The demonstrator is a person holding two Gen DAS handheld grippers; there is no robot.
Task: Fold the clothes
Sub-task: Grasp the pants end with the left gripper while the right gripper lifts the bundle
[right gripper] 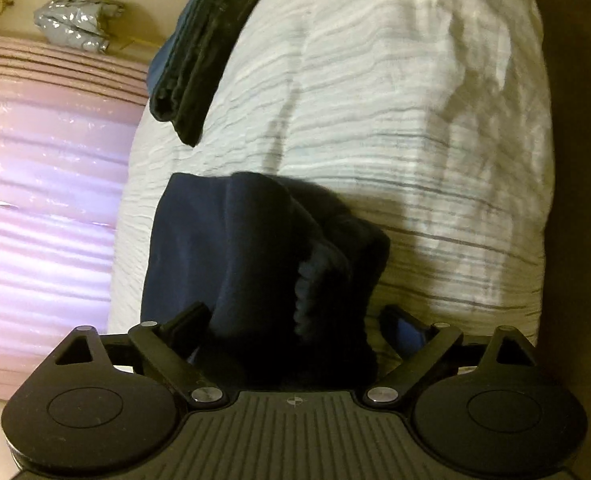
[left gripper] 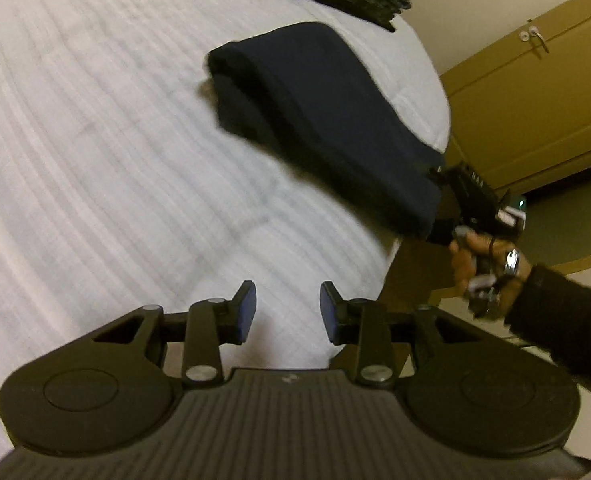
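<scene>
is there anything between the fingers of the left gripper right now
No, the left gripper is empty: the gap between its fingers shows only the white bedspread, and the folded navy garment lies farther up the bed.

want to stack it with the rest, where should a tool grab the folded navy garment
Grip the navy garment at its thick rolled fold, coming from the bed's edge where the right tool stands open around it. There the layers bunch together, so one pinch catches them all; the flat far end would let layers slide apart.

Navy folded garment (left gripper: 327, 120), white ribbed bedspread (left gripper: 95, 140), dark folded stack (right gripper: 203, 52), pink striped cover (right gripper: 47, 200)
</scene>
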